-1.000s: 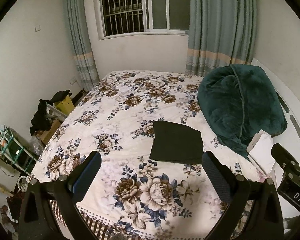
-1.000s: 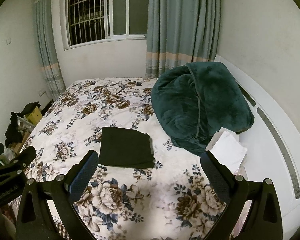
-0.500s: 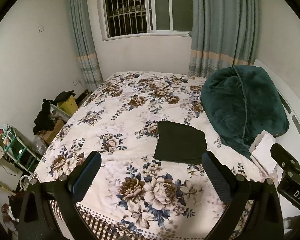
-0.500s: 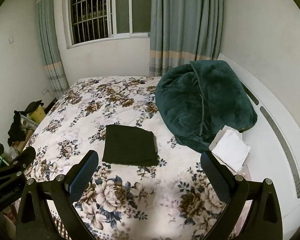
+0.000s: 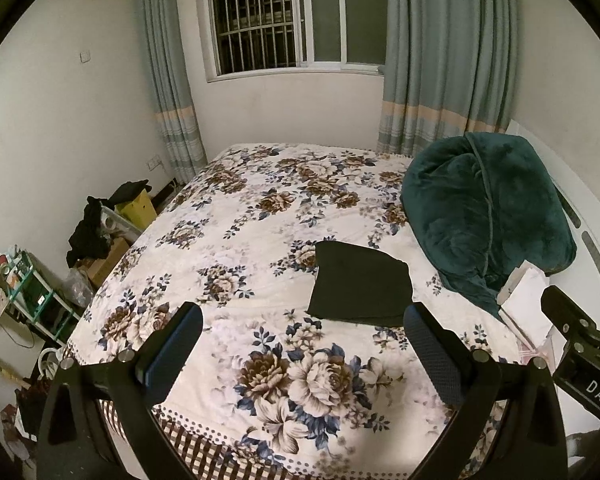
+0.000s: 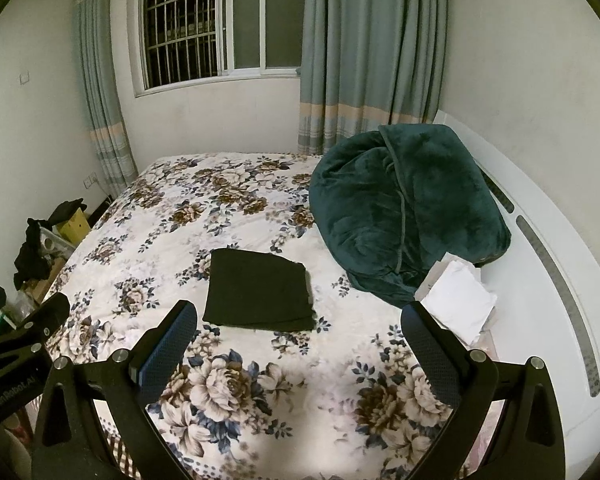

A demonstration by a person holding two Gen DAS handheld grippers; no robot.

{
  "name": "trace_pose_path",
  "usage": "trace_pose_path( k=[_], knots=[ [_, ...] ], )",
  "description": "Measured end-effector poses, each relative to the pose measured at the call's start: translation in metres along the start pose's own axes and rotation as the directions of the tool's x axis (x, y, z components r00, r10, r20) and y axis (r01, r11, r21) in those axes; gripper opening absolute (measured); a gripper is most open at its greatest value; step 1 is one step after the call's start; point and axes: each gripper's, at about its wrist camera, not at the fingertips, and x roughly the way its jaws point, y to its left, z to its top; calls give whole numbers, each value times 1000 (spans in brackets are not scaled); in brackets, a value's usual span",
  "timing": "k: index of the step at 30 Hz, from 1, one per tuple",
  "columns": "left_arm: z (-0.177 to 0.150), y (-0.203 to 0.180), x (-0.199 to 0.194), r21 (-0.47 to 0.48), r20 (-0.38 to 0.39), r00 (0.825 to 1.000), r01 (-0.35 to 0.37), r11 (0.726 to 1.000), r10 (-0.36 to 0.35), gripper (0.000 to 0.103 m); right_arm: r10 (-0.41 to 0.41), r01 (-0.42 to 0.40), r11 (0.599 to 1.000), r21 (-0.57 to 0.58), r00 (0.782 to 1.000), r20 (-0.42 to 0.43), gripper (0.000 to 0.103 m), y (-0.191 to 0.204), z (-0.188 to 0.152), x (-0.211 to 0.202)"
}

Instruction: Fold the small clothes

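A: Entry. Where did the dark garment (image 5: 360,290) lie?

B: On the flowered bedspread (image 5: 260,248), folded to a flat, near-square packet. Taking the green blanket (image 5: 484,216) as landmark: the garment sat just beside its lower left edge, apart from it, towards the foot of the bed.

A: State of both tools?

B: Left gripper (image 5: 302,354): fingers wide apart, nothing between them, held above the near end of the bed, short of the garment. Right gripper (image 6: 300,352): the same, fingers spread and empty.

A: Handling estimate?

B: Judged light and soft, thin knit or jersey by the look; layers would slide over each other and the packet would sag if lifted by one point. Not fragile. Fabric type could not be confirmed in this light.

A: Where to take hold?

B: Judgement only: at the two near corners, one tool each, pinching all layers together so the fold stays closed. A hold on the top layer alone would likely open it.

A: Surroundings, obstructions?

B: White papers (image 6: 458,306) lay against the blanket's near right side, clear of the garment. Window (image 6: 216,24) and curtains (image 6: 374,52) stood behind the blanket on the far wall. Clutter of boxes and dark clothes (image 5: 90,230) sat on the floor, far to the blanket's left, off the bed. Nothing lay between fingers and garment.
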Motion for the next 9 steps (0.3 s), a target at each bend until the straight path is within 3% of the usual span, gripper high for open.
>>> trace_pose_path(
  k=[9],
  knots=[
    [-6,0,-7,-5,12,1000,-13,1000,13,103,-3,3,1000,1,1000,1,103,0,-3,-2]
  ],
)
